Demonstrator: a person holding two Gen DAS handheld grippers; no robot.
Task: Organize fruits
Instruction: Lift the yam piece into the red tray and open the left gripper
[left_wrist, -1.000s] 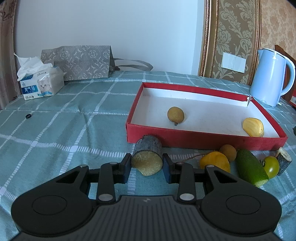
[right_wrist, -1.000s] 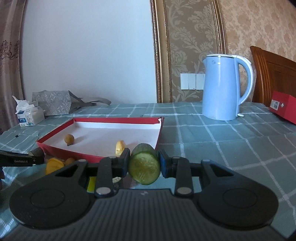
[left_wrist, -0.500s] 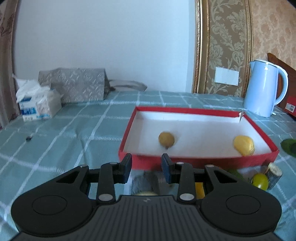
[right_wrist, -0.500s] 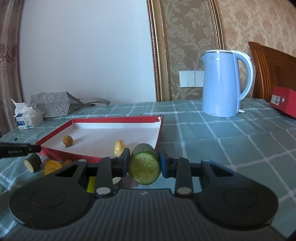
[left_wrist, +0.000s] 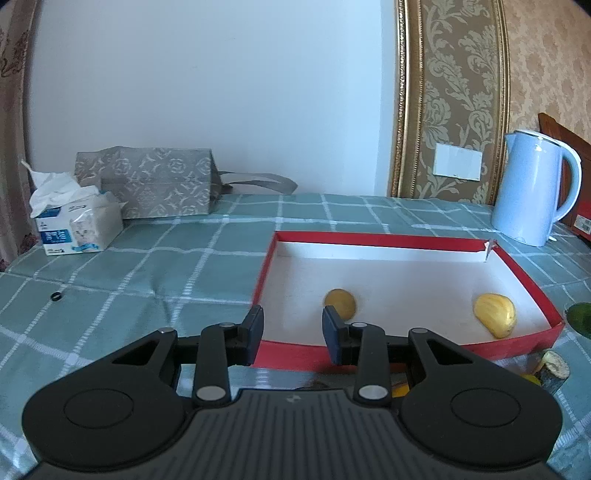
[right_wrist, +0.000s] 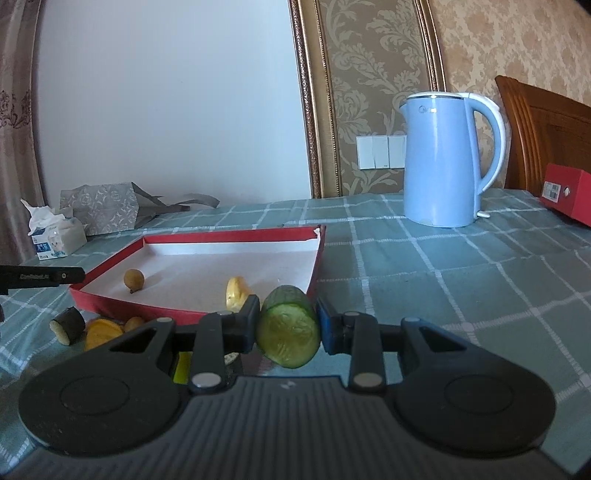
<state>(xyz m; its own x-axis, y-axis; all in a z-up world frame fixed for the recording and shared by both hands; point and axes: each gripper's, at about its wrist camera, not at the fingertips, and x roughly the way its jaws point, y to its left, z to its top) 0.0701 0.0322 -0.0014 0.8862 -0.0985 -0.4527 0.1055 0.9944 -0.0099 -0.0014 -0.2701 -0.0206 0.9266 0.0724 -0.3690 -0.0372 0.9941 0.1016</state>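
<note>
A red tray (left_wrist: 376, 239) with a white floor holds a small round brown fruit (left_wrist: 341, 302) and a yellow fruit piece (left_wrist: 495, 314). My left gripper (left_wrist: 292, 334) is open and empty, raised near the tray's front edge. My right gripper (right_wrist: 288, 326) is shut on a green cucumber piece (right_wrist: 289, 328), held above the table right of the tray (right_wrist: 207, 236). A dark-skinned cut piece (right_wrist: 68, 325), an orange-yellow piece (right_wrist: 101, 332) and a small brown fruit (right_wrist: 133, 323) lie on the cloth in front of the tray.
A blue kettle (right_wrist: 443, 162) stands behind the tray on the right. A tissue box (left_wrist: 77, 225) and a grey paper bag (left_wrist: 155, 184) sit at the back left. A small black ring (left_wrist: 56, 296) lies on the cloth. A red box (right_wrist: 569, 195) is far right.
My left gripper let go of the dark-skinned cut piece and rose and moved forward toward the tray. My right gripper kept the cucumber piece and lifted slightly.
</note>
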